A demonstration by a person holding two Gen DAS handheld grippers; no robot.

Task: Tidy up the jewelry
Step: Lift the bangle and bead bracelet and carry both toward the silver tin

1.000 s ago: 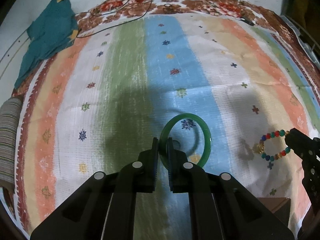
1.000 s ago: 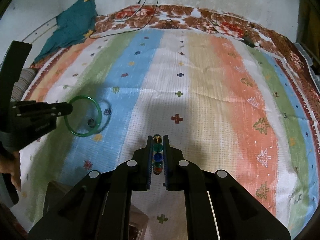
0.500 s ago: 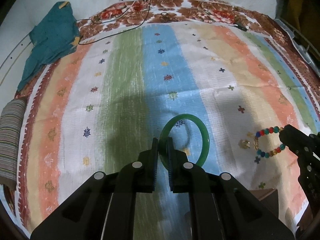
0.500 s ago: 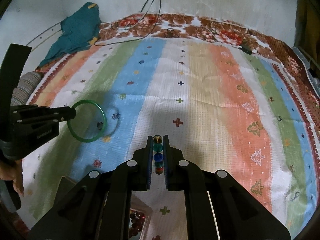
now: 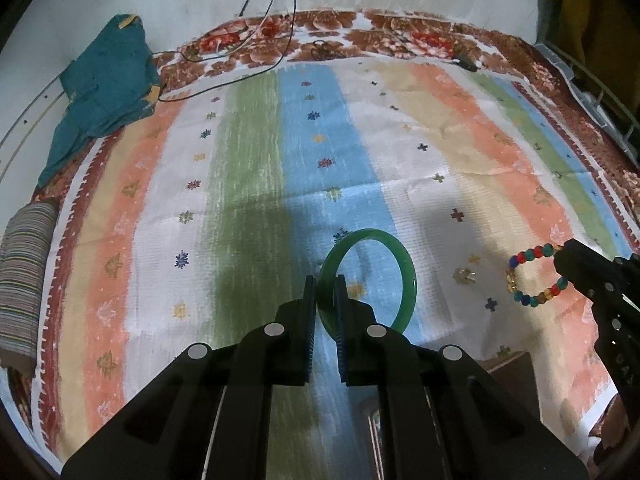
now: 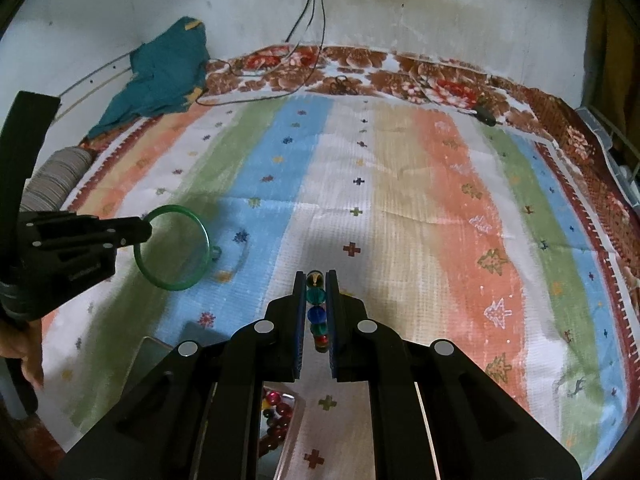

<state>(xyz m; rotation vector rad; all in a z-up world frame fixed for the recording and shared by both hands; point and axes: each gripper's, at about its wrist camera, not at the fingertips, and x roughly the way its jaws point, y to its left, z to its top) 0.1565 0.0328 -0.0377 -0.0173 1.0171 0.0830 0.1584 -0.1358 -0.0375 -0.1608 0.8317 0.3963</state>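
My left gripper point(image 5: 325, 286) is shut on a green bangle point(image 5: 402, 264) and holds it above the striped bedspread point(image 5: 260, 168). The bangle also shows in the right wrist view point(image 6: 200, 236), at the tip of the left gripper point(image 6: 140, 230). My right gripper point(image 6: 316, 280) is shut on a bracelet of coloured beads point(image 6: 317, 314), held edge-on between the fingers. In the left wrist view the beaded bracelet point(image 5: 524, 296) hangs from the right gripper point(image 5: 568, 250) at the right. A small gold piece point(image 5: 464, 276) lies on the bedspread between bangle and bracelet.
An open box with red beads inside point(image 6: 276, 412) lies under my right gripper; its edge shows in the left wrist view point(image 5: 508, 364). A teal cloth point(image 5: 104, 92) and cables point(image 5: 224, 84) lie at the far edge. A striped roll point(image 5: 24, 280) lies at the left.
Both grippers have risen and drawn back with their jewelry still held. The box with red beads has come into view under the right gripper.
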